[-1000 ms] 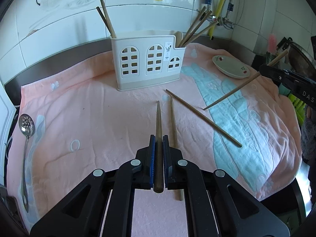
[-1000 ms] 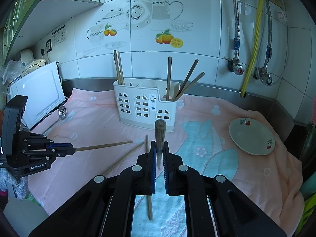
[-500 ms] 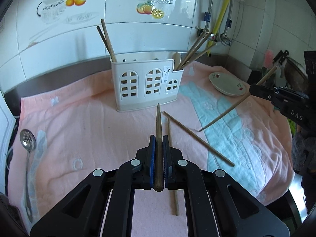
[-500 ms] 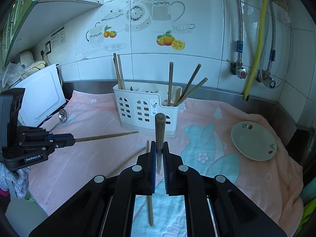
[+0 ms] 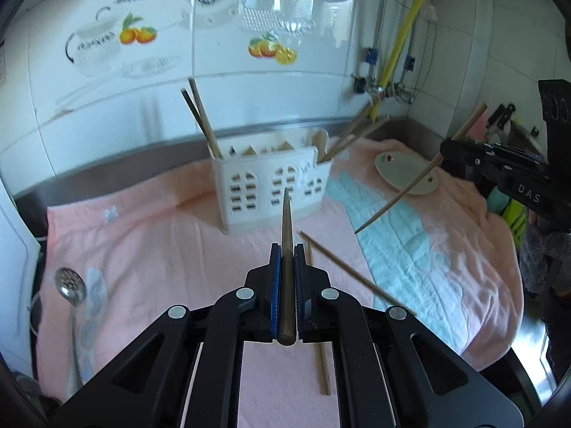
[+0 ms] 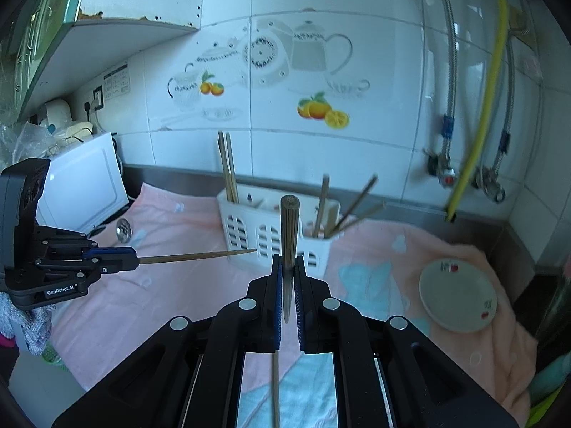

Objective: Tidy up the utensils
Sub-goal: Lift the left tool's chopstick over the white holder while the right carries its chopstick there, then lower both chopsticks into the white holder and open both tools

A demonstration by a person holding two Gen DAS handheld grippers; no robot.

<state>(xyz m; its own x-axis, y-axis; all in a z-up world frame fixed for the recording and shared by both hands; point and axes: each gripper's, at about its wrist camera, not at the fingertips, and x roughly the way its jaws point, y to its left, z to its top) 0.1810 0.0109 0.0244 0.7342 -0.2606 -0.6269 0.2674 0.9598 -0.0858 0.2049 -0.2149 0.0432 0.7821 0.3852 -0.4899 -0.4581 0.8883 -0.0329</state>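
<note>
My left gripper (image 5: pixel 287 249) is shut on a wooden chopstick (image 5: pixel 286 221) whose thin tip points at the white utensil holder (image 5: pixel 271 185). My right gripper (image 6: pixel 288 260) is shut on another chopstick (image 6: pixel 289 228), thick end up, in front of the holder (image 6: pixel 274 228). Each gripper shows in the other's view: the right gripper (image 5: pixel 446 153) with its slanting chopstick (image 5: pixel 403 192), the left gripper (image 6: pixel 132 258) with its level chopstick (image 6: pixel 196 256). Both are held above the pink towel. Several chopsticks stand in the holder. Two loose chopsticks (image 5: pixel 357 278) (image 5: pixel 319 321) lie on the towel.
A slotted metal spoon (image 5: pixel 71 289) lies at the towel's left edge. A small white plate (image 6: pixel 458 301) sits on the right. A white appliance (image 6: pixel 82 185) stands at the left, and pipes and a yellow hose (image 6: pixel 481 121) run down the tiled wall.
Both grippers have risen above the towel with their chopsticks still clamped. The holder and the loose chopsticks now sit lower and smaller in both views.
</note>
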